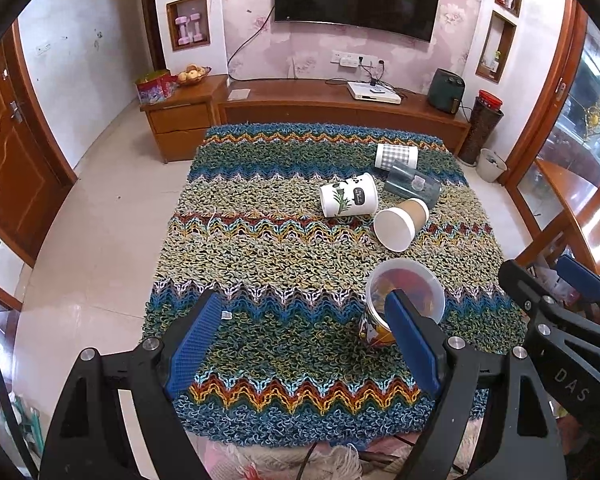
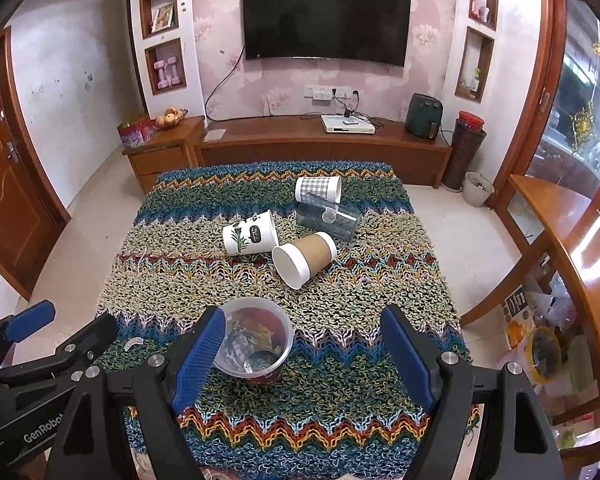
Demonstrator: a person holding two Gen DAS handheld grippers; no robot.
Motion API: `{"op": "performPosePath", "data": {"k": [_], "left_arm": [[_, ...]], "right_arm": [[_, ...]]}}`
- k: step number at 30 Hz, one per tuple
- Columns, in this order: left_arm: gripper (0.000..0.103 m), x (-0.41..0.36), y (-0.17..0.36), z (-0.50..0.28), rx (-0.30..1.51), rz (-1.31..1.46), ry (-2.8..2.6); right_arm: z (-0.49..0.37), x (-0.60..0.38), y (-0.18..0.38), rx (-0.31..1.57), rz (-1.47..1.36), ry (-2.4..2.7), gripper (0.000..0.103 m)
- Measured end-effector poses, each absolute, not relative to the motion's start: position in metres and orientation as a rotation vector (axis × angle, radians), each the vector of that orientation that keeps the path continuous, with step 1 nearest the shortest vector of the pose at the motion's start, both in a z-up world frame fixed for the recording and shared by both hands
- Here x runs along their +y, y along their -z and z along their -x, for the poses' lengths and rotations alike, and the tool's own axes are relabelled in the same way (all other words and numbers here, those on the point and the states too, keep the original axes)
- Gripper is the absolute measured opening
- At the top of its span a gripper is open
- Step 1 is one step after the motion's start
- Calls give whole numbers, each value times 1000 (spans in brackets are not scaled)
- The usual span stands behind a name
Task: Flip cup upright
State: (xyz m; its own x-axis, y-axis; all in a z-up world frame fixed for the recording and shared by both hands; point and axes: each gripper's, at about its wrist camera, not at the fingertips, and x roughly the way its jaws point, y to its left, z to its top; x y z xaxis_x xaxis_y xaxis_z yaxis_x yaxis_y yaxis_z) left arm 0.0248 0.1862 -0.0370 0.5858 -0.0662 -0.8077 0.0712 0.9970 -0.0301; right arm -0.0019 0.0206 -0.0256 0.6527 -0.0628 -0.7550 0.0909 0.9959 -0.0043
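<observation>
Cups are what I am working with, five of them scattered over the right half of a big zigzag-knit cover [image 2: 260, 420] in blue, green, tan and red that drapes the whole table and fills most of both views. Next in size are my own tools: the left gripper [image 1: 308, 344] sits low over the near edge with its blue pads spread wide and nothing between them, and the right gripper [image 2: 304, 356] is likewise wide apart and holding nothing, its left pad just in front of the nearest cup. That nearest one, a clear plastic cup [image 2: 256, 344] with colourful print on its wall, stands upright on the near blue-and-white band, mouth up, and from the left wrist it sits right behind my right-hand pad. Farther back, four cups lie on their sides in a loose cluster: a dark translucent cup [image 2: 328, 220] with a small sticker, a white cup with a plant print [image 2: 250, 237] just left of it, a brown-sleeved paper cup [image 2: 304, 258] with its white mouth turned toward me, close to the plant-print cup, and, farthest away, a grey checked cup [image 2: 318, 189] touching the dark one.
</observation>
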Motion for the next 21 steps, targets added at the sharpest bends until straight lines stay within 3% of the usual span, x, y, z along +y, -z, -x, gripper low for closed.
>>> {"op": "performPosePath", "data": {"k": [21], "left_arm": [[86, 185, 35, -30, 930, -15, 85]], "right_arm": [[-5, 18, 27, 861, -62, 66, 81]]}}
